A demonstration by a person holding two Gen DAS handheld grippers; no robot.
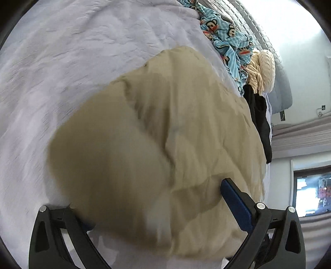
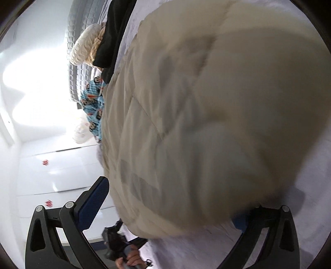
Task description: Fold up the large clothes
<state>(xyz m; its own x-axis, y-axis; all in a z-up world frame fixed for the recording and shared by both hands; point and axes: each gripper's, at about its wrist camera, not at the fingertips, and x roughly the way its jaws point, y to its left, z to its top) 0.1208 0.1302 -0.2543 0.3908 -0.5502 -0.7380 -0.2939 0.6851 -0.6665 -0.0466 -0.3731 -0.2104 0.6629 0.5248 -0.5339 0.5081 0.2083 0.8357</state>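
A bulky beige quilted jacket (image 1: 186,128) lies folded on a pale lavender bed sheet (image 1: 72,62) and fills both views, blurred close to the lenses. My left gripper (image 1: 153,198) stands wide over its near edge. The right blue pad (image 1: 235,204) rests against the fabric, and the left finger (image 1: 68,227) is half hidden under the bulge. My right gripper (image 2: 175,196) is open at the jacket (image 2: 206,103). Its left pad (image 2: 93,204) stands free beside the jacket's edge, while the cloth partly covers the right finger (image 2: 266,225).
Along the bed's far side lie a blue cartoon-print cloth (image 1: 225,35), a cream knitted item (image 1: 264,68) and a black garment (image 1: 258,120), below a grey quilted headboard (image 1: 248,18). A hand (image 2: 128,256) around a black handle shows past the bed edge. White cabinets (image 2: 51,175) stand beyond.
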